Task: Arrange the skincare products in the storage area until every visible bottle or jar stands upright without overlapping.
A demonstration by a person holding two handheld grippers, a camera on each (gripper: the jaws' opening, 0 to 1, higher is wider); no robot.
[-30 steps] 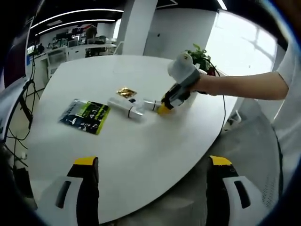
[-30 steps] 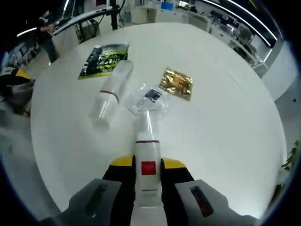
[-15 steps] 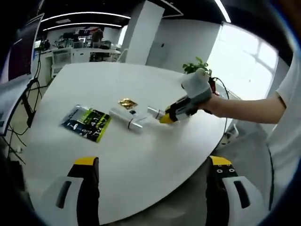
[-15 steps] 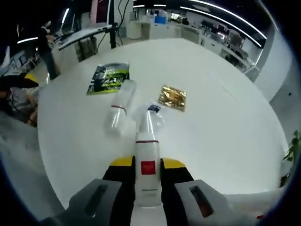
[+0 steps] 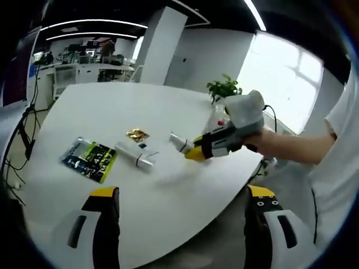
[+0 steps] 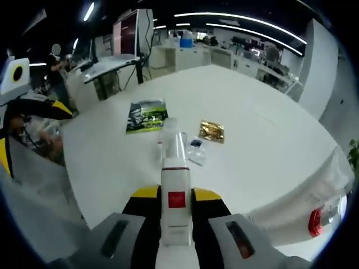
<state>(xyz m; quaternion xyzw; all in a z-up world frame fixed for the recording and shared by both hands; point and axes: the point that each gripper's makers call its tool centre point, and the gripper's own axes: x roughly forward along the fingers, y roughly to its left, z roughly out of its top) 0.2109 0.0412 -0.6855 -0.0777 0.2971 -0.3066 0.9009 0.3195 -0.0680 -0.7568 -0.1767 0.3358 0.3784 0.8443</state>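
Change: the right gripper (image 6: 176, 197) has lifted the white bottle (image 6: 175, 193) off the white table (image 5: 168, 190); a second ago it lay low by the clear bottle (image 5: 134, 155).
Table: landmark.
Right gripper: clamped on the white bottle, above the table's near edge.
Bottle axis: lengthwise along the jaws, cap forward, roughly level; likely needs tipping upright.
Left gripper (image 5: 179, 230): jaws apart, empty, farther back.
Clear bottle: lying flat mid-table.

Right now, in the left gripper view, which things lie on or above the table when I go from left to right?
Green and black packet → clear bottle lying flat → bottle held in the right gripper → right gripper → the person's hand.
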